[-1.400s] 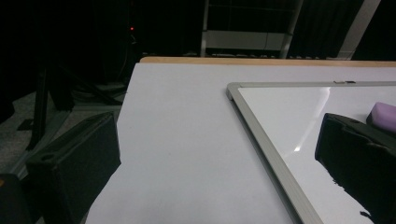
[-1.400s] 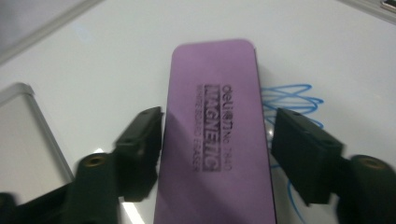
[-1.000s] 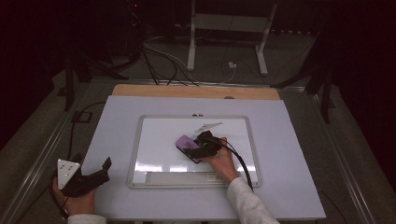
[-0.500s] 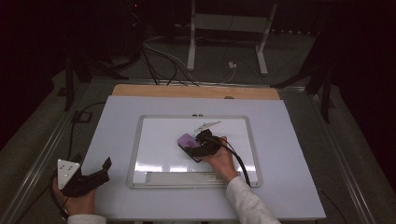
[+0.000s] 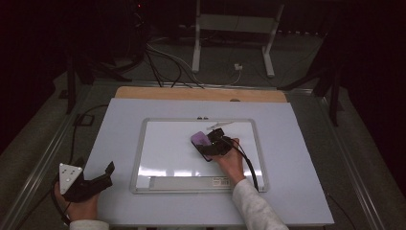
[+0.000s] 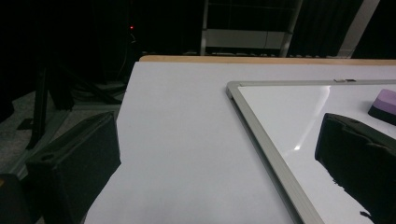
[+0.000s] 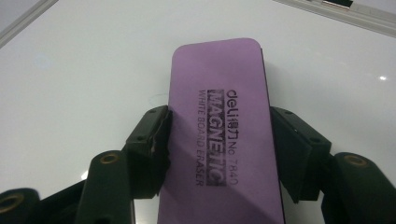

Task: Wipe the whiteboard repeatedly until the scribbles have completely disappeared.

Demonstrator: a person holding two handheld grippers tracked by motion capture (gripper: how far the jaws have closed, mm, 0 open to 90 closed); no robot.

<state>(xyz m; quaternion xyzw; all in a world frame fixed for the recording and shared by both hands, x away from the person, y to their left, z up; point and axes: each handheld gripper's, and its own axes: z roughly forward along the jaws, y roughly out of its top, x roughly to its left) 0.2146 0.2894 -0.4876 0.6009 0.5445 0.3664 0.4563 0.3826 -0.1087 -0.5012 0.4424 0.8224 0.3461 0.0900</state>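
Note:
A purple whiteboard eraser point(image 5: 200, 139) point(image 7: 217, 74) lies flat on the whiteboard point(image 5: 139, 158) point(image 7: 84, 70), right of its middle. My right gripper point(image 5: 208, 144) point(image 7: 223, 140) is shut on the eraser, one pad pressing on each long side. Black print on the eraser's top reads "magnetic white board eraser". My left gripper point(image 5: 107, 175) point(image 6: 210, 135) rests low over the table's near left corner, left of the board, with its jaws wide apart and nothing between them. From there the board's frame point(image 6: 261, 126) and the eraser point(image 6: 385, 102) lie to the right.
A pale marker point(image 5: 220, 125) lies on the board near its far edge, just beyond the eraser. A bare wooden strip point(image 5: 201, 93) runs along the table's far edge. Behind it stand a metal stand point(image 5: 234, 28) and loose cables point(image 5: 163, 62) on the floor.
The right gripper has slid the eraser a little to the right and away from the person across the board. The left gripper has not moved.

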